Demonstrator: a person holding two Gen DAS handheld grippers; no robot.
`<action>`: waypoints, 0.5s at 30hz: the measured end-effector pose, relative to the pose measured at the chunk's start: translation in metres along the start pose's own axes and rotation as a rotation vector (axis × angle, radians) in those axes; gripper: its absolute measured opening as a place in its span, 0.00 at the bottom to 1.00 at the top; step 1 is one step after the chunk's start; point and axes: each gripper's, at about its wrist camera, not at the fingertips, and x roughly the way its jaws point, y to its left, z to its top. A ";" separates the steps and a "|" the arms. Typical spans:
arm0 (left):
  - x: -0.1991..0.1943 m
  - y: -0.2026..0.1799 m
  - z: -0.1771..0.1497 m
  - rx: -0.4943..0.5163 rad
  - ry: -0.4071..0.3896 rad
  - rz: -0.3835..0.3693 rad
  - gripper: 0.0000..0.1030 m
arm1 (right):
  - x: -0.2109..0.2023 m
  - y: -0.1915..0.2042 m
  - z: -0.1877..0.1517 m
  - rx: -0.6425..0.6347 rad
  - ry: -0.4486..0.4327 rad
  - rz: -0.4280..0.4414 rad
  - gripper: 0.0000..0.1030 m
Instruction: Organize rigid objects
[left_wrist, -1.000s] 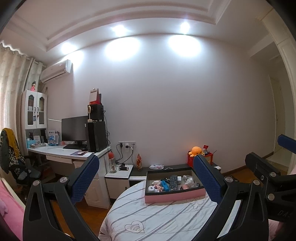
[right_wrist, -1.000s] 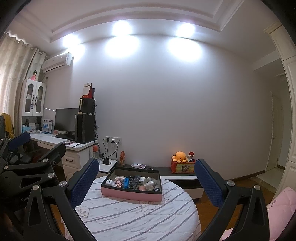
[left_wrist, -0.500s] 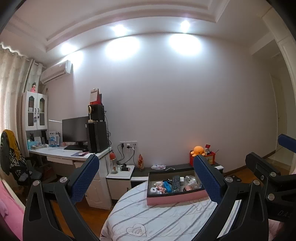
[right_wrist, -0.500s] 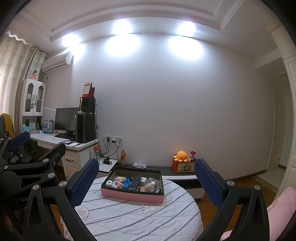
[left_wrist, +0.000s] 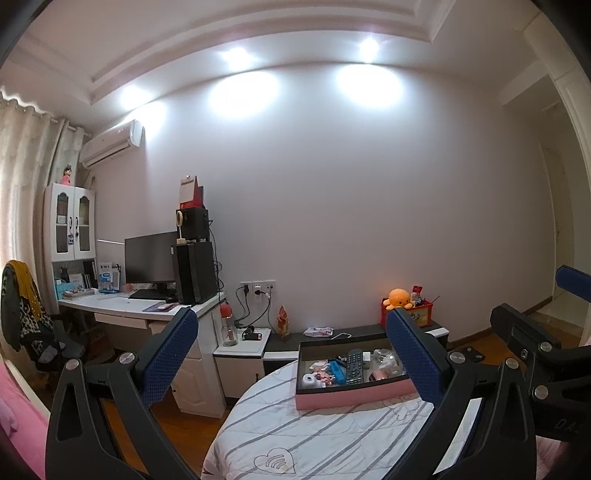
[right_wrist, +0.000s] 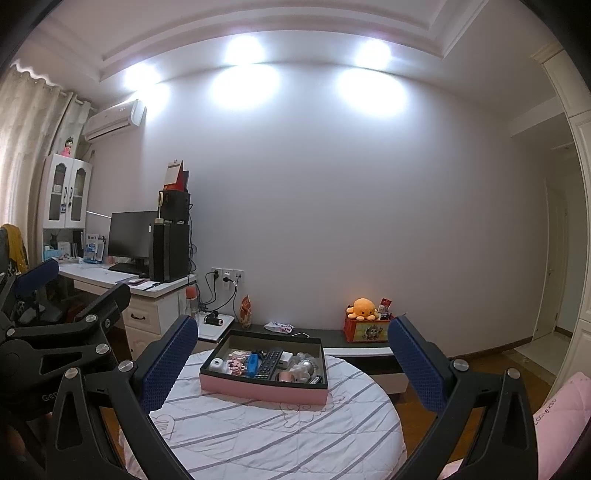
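Note:
A pink box with a dark inside sits on the round table with a striped white cloth. It holds a black remote, a blue item, a white roll and several small things. It also shows in the left wrist view. My left gripper is open and empty, held above the table's near left. My right gripper is open and empty, held in front of the box.
A white desk with monitor and black tower stands at the left. A low dark shelf along the wall carries an orange plush on a red box. A pink cushion lies at the right.
Both views have shifted slightly; the box sits a little lower and further right in the left wrist view. Both grippers stay open and empty.

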 end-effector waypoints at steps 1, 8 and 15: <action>-0.001 0.001 0.000 -0.004 -0.014 0.001 1.00 | 0.000 0.000 0.000 0.001 -0.003 0.003 1.00; 0.000 0.001 0.001 -0.005 -0.010 -0.002 1.00 | 0.002 0.000 0.001 0.000 -0.005 0.001 1.00; 0.002 0.000 0.000 -0.008 0.003 -0.001 1.00 | 0.003 0.002 0.000 0.001 0.003 0.000 1.00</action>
